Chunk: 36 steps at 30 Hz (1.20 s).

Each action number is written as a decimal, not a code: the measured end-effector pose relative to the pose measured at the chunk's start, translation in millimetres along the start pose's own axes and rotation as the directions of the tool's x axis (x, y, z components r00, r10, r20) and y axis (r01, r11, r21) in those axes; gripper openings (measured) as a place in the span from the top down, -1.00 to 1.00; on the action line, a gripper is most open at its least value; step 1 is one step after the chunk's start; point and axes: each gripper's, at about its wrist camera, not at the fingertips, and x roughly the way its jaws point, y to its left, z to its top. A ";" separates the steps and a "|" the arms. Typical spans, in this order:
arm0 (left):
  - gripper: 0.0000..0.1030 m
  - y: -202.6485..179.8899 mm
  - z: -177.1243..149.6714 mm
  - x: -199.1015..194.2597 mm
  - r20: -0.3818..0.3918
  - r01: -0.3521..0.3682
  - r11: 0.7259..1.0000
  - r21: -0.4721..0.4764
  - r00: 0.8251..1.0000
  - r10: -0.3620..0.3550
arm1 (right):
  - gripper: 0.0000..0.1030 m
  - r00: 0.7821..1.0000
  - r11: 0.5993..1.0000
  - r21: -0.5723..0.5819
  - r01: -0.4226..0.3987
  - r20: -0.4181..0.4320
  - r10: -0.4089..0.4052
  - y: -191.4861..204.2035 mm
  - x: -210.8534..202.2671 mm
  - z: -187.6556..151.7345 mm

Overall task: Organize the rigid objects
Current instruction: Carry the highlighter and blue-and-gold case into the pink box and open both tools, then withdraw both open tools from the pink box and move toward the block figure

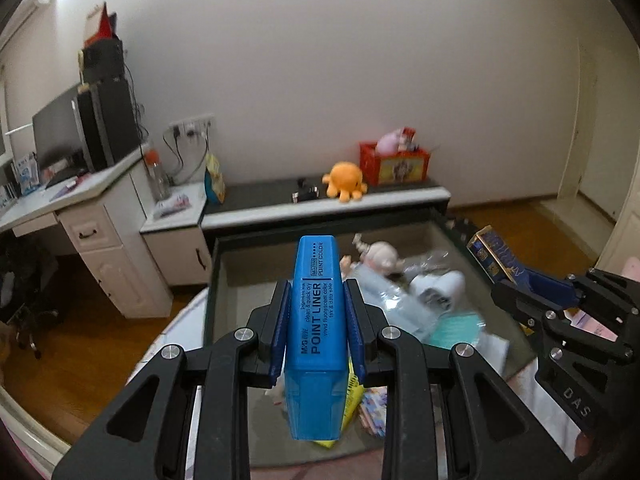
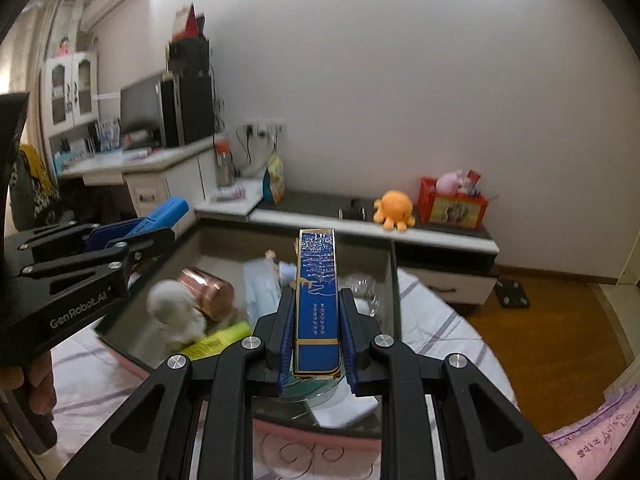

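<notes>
While the blue highlighter (image 1: 316,332) sits clamped in the left gripper (image 1: 317,320) and the dark blue box (image 2: 317,300) in the right gripper (image 2: 316,326), both hang over the cluttered glass tray (image 1: 216,264); next comes setting them down clear of the clutter.

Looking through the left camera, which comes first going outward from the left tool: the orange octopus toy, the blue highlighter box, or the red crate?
1. Blue highlighter box: clamped in the left tool itself.
2. Orange octopus toy: on the low shelf by the wall, centre.
3. Red crate: just behind the octopus, to its right, against the wall.
</notes>
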 end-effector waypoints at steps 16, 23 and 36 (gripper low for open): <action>0.34 -7.9 1.0 45.3 -0.058 -0.020 0.999 0.044 0.998 0.023 | 0.58 0.993 0.998 -0.052 -0.025 -0.120 0.018 4.7 58.7 2.6; -0.56 2.4 2.9 24.1 -0.010 -0.086 0.996 0.011 0.996 0.087 | 0.12 0.997 0.999 -0.032 -0.013 -0.081 0.011 1.4 42.2 5.6; -0.99 12.3 -10.7 -98.9 0.164 -0.086 0.994 -0.070 0.982 0.096 | -0.63 0.996 0.999 0.029 -0.016 0.089 0.013 0.9 -64.4 10.2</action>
